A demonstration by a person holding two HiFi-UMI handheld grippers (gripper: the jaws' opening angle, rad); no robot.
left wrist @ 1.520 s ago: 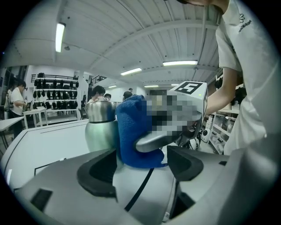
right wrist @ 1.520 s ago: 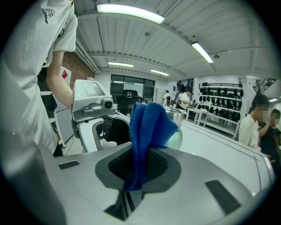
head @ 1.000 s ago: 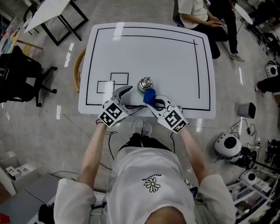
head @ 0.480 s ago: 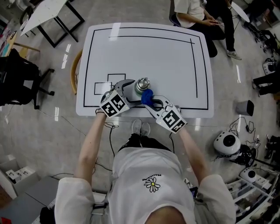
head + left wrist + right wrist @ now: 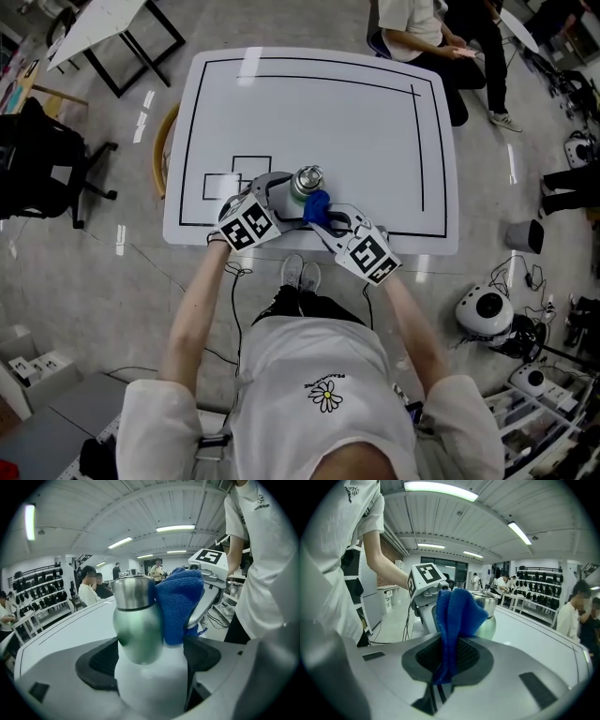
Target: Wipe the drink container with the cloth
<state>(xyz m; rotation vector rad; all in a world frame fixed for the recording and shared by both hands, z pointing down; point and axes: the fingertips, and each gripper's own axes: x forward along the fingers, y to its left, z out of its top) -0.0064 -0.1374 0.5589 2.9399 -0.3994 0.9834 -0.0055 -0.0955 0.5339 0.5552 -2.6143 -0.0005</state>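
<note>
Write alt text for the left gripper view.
A green-and-white bottle with a steel cap, gripped by the left claw, stands on a white table. The right claw holds a blue cloth against its right side.

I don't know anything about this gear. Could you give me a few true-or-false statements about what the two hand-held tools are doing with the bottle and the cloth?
1. The left gripper has its fingers shut on the drink container. True.
2. The cloth is red. False: it is blue.
3. The right gripper holds the cloth against the drink container's upper part. True.
4. The drink container lies on its side on the table. False: it stands upright, near the table's front edge.
</note>
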